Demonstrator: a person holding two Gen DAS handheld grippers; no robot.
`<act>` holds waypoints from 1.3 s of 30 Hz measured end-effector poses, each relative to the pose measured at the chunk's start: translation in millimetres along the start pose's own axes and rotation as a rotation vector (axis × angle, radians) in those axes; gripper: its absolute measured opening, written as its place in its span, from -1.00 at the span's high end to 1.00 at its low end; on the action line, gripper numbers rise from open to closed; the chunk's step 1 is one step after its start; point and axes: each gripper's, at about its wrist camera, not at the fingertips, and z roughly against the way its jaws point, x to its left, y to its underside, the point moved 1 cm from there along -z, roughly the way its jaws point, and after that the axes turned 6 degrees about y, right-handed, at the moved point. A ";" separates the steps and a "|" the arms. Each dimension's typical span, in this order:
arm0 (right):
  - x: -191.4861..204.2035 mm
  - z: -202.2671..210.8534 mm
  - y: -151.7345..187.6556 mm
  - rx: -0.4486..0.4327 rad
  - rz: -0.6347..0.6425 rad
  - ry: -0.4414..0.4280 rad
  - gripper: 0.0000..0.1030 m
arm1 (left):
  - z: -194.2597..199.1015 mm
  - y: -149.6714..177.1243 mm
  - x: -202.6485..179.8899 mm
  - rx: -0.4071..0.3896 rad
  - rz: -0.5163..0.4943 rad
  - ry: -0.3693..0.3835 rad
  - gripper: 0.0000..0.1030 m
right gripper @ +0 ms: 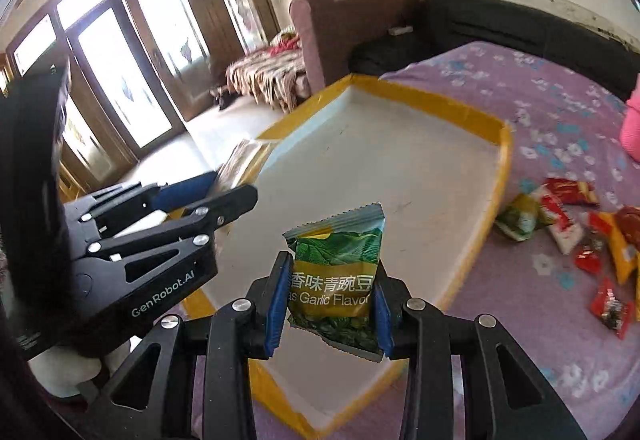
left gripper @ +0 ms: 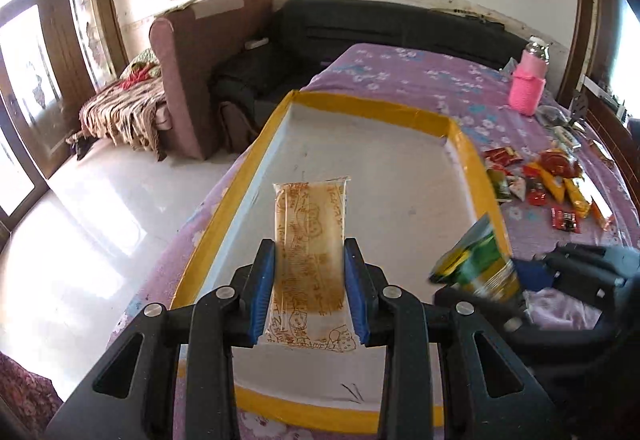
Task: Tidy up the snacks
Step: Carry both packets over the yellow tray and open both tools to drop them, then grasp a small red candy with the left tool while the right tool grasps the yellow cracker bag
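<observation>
Left wrist view shows the left claw point(left gripper: 310, 292) closed on a long clear-wrapped biscuit packet point(left gripper: 309, 240) printed in brown, its blue pads point(left gripper: 264, 290) pinching the two long sides near the packet's lower half, with the far end reaching out above the white tray point(left gripper: 400, 176). The tray, edged in yellow tape, lies on a purple flowered cloth point(left gripper: 420, 80) and looks bare inside. Right wrist view shows the right claw point(right gripper: 331, 296) gripping a green pea snack pouch point(right gripper: 336, 272) marked "Garlic Flavor", held upright by its side edges above the near end of the tray point(right gripper: 420, 168). The rest of the loose snacks point(left gripper: 548, 184), small red, yellow and green sachets, sit in a scattered heap on the cloth just beside the tray's right rim, and a bottle in a pink knitted sleeve point(left gripper: 528, 84) stands well beyond them. Both held items likely weigh very little. The biscuit packet is probably stiff along its length but brittle inside, so a firm squeeze could crack the contents; a hold across the middle of its width suits it. The pouch appears puffy and crinkly, its film probably slick, so it may slip or twist unless gripped at a sealed seam or across its flat body.
</observation>
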 end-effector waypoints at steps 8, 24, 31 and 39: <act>8.2 -37.9 9.8 0.055 0.022 0.046 0.24 | -9.0 2.9 7.6 0.029 0.033 -0.009 0.36; 1.1 7.1 8.8 -0.066 0.003 0.026 0.01 | 24.7 -1.0 -22.3 -0.009 -0.012 -0.011 -0.08; -36.9 41.5 23.7 -0.117 -0.055 0.074 -0.02 | 37.8 -3.9 -44.4 0.034 0.005 0.169 -0.37; -161.3 101.9 55.4 -0.156 -0.262 0.288 -0.07 | 53.2 -6.5 -83.0 0.020 0.034 0.432 -0.49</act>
